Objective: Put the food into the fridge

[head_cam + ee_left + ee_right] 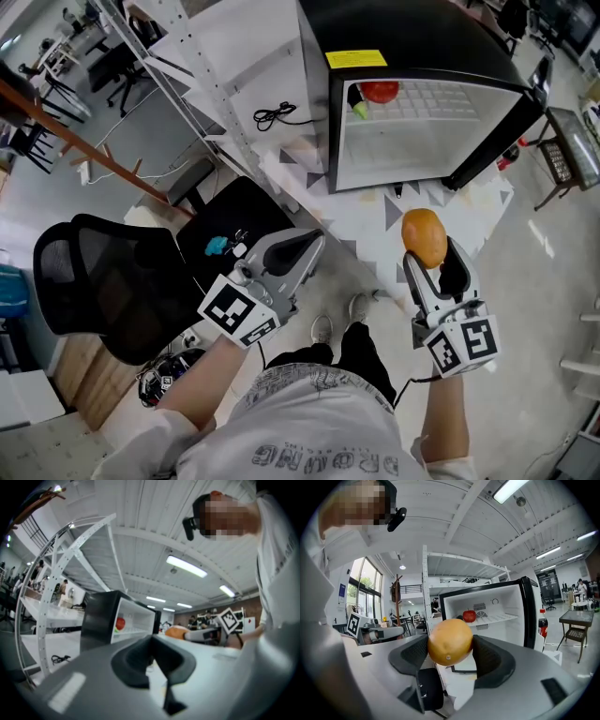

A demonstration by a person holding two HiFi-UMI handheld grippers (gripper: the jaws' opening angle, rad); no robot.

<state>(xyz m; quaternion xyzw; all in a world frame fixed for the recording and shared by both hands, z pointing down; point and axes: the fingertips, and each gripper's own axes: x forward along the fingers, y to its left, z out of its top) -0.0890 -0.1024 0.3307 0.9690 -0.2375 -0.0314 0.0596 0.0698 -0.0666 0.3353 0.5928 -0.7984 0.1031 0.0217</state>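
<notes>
My right gripper (427, 246) is shut on an orange (424, 237), held in front of the open black mini fridge (487, 56). In the right gripper view the orange (450, 641) sits between the dark pads, with the fridge (526, 613) behind it. A red apple (380, 91) lies on the fridge's wire shelf, also visible as the apple (469, 616) and the apple (120, 623). My left gripper (305, 249) is shut with nothing in it, its jaws (152, 660) closed together, left of the fridge.
A black office chair (112, 277) stands at the left. White metal shelving (220, 75) with a black cable (272, 115) is left of the fridge. A small dark side table (572, 150) and a cola bottle (542, 623) stand to the fridge's right.
</notes>
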